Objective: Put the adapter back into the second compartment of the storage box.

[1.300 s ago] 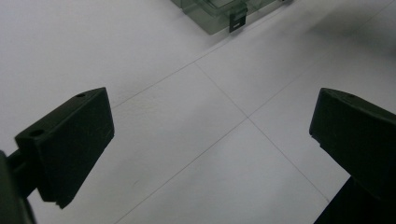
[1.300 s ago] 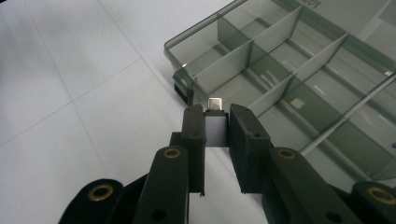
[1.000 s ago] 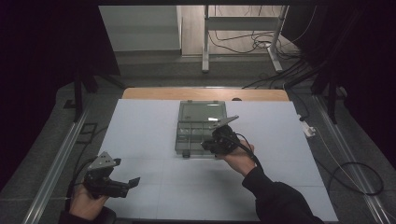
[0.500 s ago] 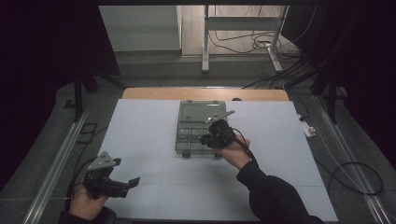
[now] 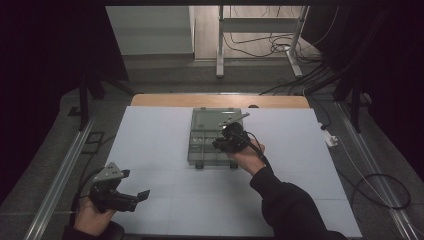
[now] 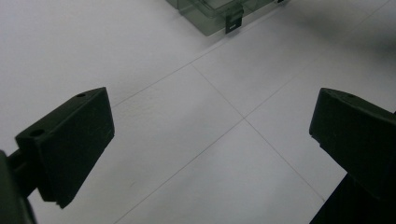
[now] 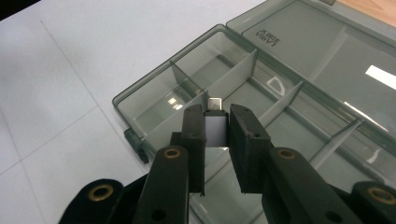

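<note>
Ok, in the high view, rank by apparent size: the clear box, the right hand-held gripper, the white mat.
1. White mat
2. Clear box
3. Right hand-held gripper, which sits nearer the camera than the box, yet looks clearly smaller.

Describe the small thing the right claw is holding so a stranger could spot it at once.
On the white table lies an open smoky-clear compartment box. Above its near compartments hangs the right claw, shut on a small flat white block with a silver metal tip. It is the one pale, opaque piece among see-through dividers.
</note>
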Demonstrator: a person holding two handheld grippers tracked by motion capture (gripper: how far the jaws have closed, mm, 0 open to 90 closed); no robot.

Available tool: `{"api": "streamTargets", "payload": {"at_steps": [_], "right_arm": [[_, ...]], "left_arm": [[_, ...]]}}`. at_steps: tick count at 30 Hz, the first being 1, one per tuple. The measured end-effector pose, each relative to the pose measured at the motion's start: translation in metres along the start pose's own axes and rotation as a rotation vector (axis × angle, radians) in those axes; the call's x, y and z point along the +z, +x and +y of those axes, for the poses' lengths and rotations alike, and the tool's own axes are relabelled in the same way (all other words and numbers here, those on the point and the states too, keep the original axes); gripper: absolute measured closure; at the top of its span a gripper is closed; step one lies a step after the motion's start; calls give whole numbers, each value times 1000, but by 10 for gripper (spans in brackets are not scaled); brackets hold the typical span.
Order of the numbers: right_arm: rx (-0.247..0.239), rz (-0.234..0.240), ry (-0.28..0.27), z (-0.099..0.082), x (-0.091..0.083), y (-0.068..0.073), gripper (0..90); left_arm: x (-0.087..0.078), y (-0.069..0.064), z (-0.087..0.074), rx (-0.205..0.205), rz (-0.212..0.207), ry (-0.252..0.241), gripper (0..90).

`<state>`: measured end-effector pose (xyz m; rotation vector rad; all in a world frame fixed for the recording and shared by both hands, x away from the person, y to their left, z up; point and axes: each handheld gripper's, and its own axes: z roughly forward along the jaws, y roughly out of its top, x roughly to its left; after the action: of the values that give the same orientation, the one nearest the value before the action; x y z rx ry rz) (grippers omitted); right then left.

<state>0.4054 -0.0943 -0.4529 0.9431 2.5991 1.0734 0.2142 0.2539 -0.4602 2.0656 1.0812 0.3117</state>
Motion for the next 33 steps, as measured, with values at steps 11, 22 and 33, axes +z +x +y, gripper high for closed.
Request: {"api": "streamTargets", "payload": {"at_steps": [11, 22, 33], "right_arm": [[-3, -17, -8, 13, 9, -3, 753], [7, -55, 3, 19, 24, -10, 751], [14, -80, 21, 21, 42, -14, 749]], "left_arm": [[0, 1, 0, -1, -7, 0, 5], [0, 1, 0, -1, -8, 1, 5], [0, 1, 0, -1, -9, 5, 7]]}}
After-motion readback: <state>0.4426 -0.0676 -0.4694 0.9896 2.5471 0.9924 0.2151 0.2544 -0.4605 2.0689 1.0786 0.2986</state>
